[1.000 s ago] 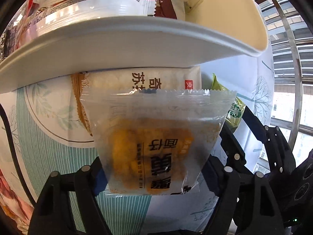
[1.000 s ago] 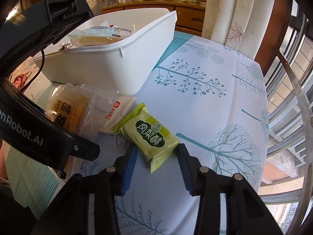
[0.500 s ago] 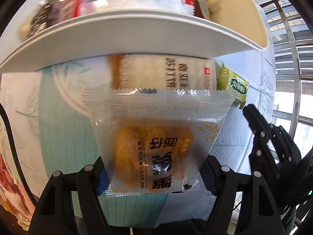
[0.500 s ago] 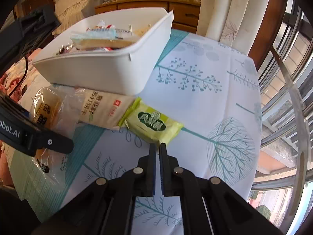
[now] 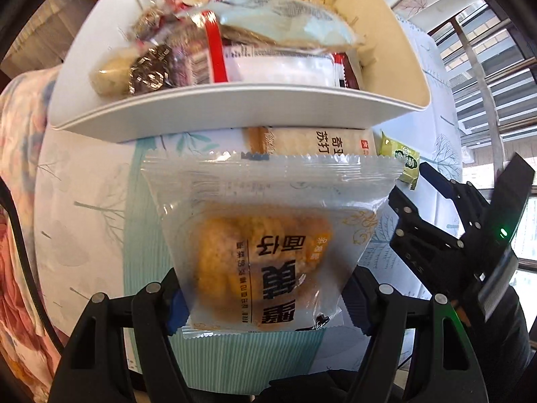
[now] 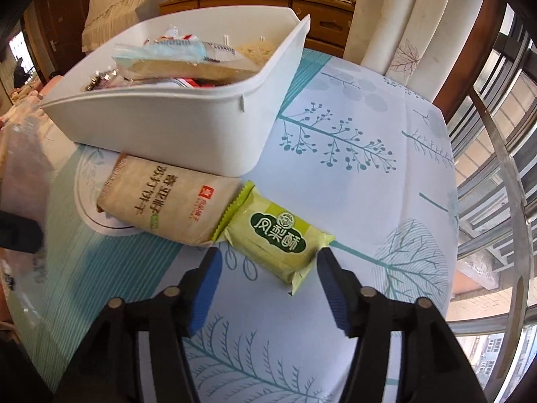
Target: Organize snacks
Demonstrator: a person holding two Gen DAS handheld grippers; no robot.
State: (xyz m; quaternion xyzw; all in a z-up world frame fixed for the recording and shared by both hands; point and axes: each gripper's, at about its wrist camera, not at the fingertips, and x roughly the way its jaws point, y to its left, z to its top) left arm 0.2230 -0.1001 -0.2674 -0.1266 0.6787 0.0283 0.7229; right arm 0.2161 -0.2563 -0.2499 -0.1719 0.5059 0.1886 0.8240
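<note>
My left gripper (image 5: pixel 265 305) is shut on a clear packet with a yellow pastry (image 5: pixel 268 245), held in the air just in front of the white bin (image 5: pixel 235 114). The bin holds several wrapped snacks. A beige cracker packet (image 6: pixel 161 201) lies on the cloth against the bin's wall (image 6: pixel 167 127), and a green pastry packet (image 6: pixel 278 235) lies beside it. My right gripper (image 6: pixel 266 268) points down at the green packet. Its jaws are opening, one on each side of the packet's near end, and the pads do not touch it.
A tablecloth (image 6: pixel 352 127) printed with teal trees covers the round table. Window bars (image 6: pixel 496 174) stand close beyond its right edge. A curtain (image 6: pixel 386 16) and a wooden dresser (image 6: pixel 319 16) are behind the bin. Floral fabric (image 5: pixel 20 235) lies at the left.
My left gripper rose with the pastry packet, so the bin's contents came into view. My right gripper's jaws shut on nothing, then spread again around the green packet's near end.
</note>
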